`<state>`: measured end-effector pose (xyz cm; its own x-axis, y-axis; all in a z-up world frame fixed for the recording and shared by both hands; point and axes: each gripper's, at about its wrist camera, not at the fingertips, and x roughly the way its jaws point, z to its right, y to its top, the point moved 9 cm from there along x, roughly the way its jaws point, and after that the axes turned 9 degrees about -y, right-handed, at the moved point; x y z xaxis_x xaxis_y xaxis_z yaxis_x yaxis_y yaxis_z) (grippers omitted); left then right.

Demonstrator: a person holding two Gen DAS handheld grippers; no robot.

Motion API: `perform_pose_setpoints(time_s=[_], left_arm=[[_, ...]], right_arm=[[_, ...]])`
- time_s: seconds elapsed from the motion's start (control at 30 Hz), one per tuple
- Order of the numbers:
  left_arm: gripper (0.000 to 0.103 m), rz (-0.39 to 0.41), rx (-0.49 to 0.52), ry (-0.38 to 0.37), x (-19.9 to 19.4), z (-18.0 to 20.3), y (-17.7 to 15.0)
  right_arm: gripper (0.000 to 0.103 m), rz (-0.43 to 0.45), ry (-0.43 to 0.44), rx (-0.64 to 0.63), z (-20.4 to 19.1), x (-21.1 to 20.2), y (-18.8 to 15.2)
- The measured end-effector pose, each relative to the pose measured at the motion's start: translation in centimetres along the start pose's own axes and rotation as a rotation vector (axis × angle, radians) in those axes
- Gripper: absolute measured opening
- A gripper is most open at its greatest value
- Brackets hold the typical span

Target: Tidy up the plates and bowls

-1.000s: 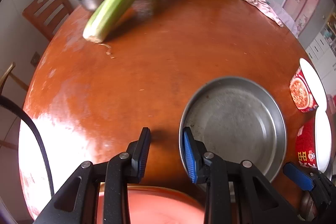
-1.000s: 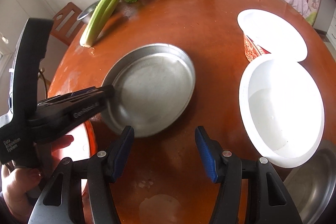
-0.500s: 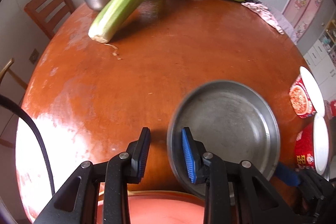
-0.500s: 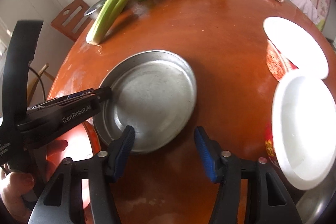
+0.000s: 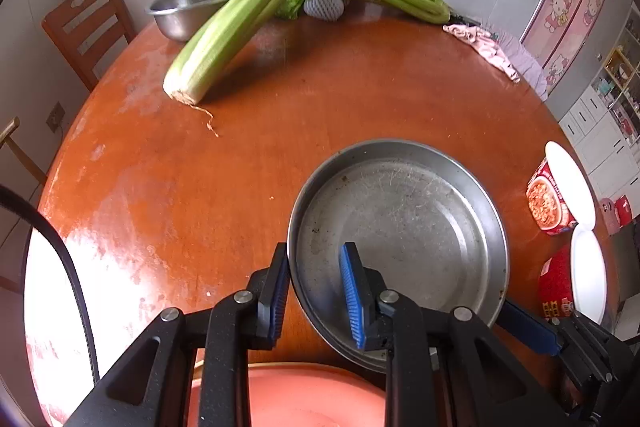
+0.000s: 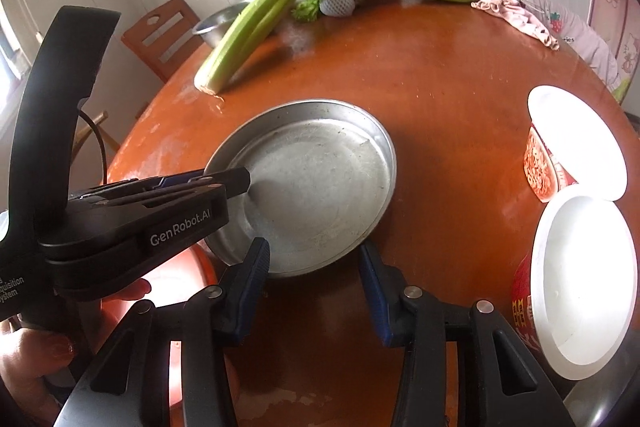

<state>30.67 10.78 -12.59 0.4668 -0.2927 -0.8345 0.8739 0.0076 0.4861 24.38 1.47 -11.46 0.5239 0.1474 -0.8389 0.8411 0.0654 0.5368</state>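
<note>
Round and orange-brown, the table (image 5: pixel 360 99) carries everything. Nearest, an orange plate (image 5: pixel 304 399) sits at the table's edge under the tools. The left tool (image 5: pixel 314 293) is clamped on the near rim of the metal plate (image 5: pixel 400 227), one pad outside, one inside. The right tool (image 6: pixel 314 281) has just been closing; its pads straddle the same plate's near edge, whether they press it is unclear. Two noodle cups (image 6: pixel 576 267) stand right; celery (image 5: pixel 256 15) and a steel bowl (image 5: pixel 184 7) lie beyond.
</note>
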Motion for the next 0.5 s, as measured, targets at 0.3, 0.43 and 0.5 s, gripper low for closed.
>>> perform_pose_setpoints(time_s=[0.3, 0.43, 0.5], left_arm=[[0.026, 0.069, 0.014, 0.016, -2.9, 0.4, 0.5], [0.026, 0.089, 0.019, 0.019, -4.2, 0.6, 0.3], [0.026, 0.097, 0.017, 0.02, -4.8, 0.6, 0.2]], right_arm=[[0.048, 0.048, 0.038, 0.008, -0.7, -2.2, 0.7], [0.048, 0.072, 0.047, 0.005, -0.9, -3.4, 0.8], [0.048, 0.088, 0.049, 0.001, -1.0, -4.1, 0.9]])
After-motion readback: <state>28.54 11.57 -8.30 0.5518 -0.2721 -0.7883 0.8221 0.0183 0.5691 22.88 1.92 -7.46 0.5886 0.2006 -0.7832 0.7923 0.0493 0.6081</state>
